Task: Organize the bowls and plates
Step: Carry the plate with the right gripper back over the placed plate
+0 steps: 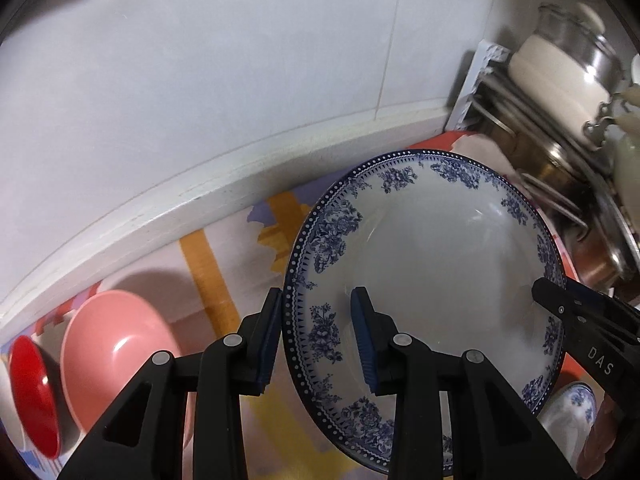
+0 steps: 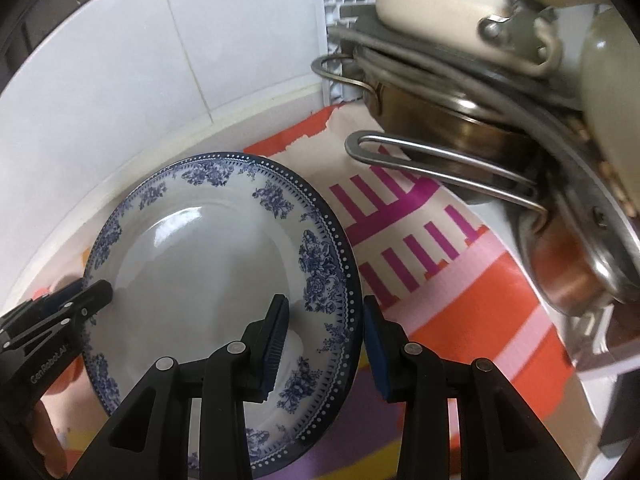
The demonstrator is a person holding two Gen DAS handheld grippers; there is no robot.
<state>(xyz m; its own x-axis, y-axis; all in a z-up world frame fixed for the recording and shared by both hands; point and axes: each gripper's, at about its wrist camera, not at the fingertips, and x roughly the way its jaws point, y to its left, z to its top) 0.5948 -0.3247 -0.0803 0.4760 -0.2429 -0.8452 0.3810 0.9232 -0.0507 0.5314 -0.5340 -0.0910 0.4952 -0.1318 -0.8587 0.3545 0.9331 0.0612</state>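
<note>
Lifting the blue plate (image 1: 432, 264) (rim pinched by left gripper (image 1: 318, 340) and right gripper (image 2: 326, 346)) should be done evenly.

The small blue-and-white flowered bowl (image 1: 576, 408) is partly hidden behind the big blue-and-white flowered plate (image 1: 432, 264). The shiny red bowl (image 1: 32, 396) is cut off at the picture's left edge. The stacked metal pots (image 2: 520, 184) look blurry.
</note>
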